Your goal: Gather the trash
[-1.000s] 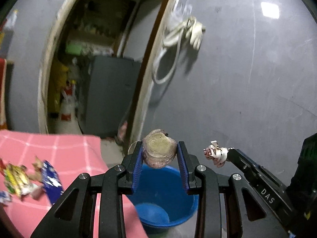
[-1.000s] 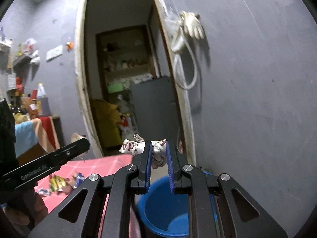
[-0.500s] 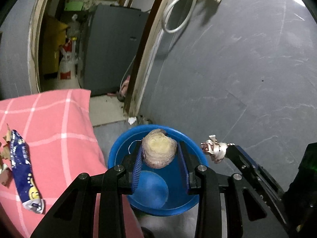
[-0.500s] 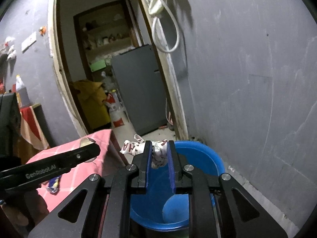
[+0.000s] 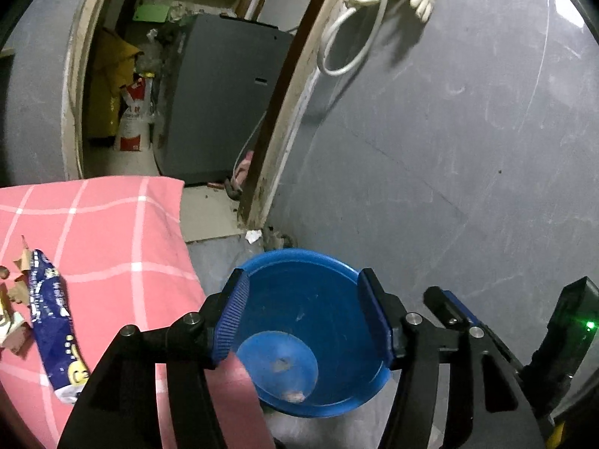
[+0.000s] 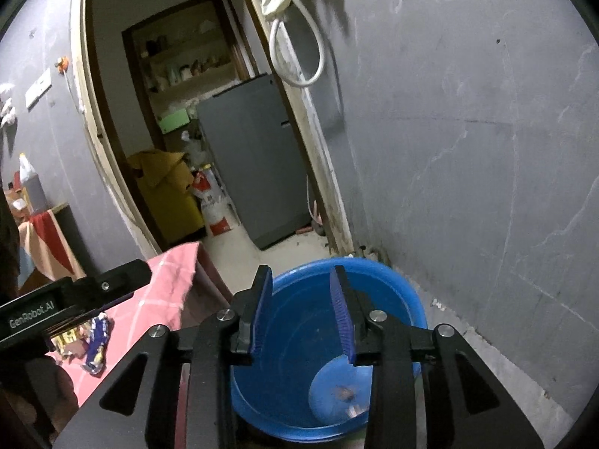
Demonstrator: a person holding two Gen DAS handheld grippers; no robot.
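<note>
Now both your left gripper (image 5: 303,321) and right gripper (image 6: 301,314) hang over the blue basin (image 5: 338,262) with jaws spread and empty; small scraps (image 5: 294,394) lie on its bottom. Next, judge a return to the counter (image 5: 112,224), where the blue wrapper (image 5: 52,333) awaits grasping.

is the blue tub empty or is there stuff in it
Not empty. The blue tub has two small scraps on its bottom, one near the middle and one by the near wall. Both grippers, left and right, hang open above it.
</note>
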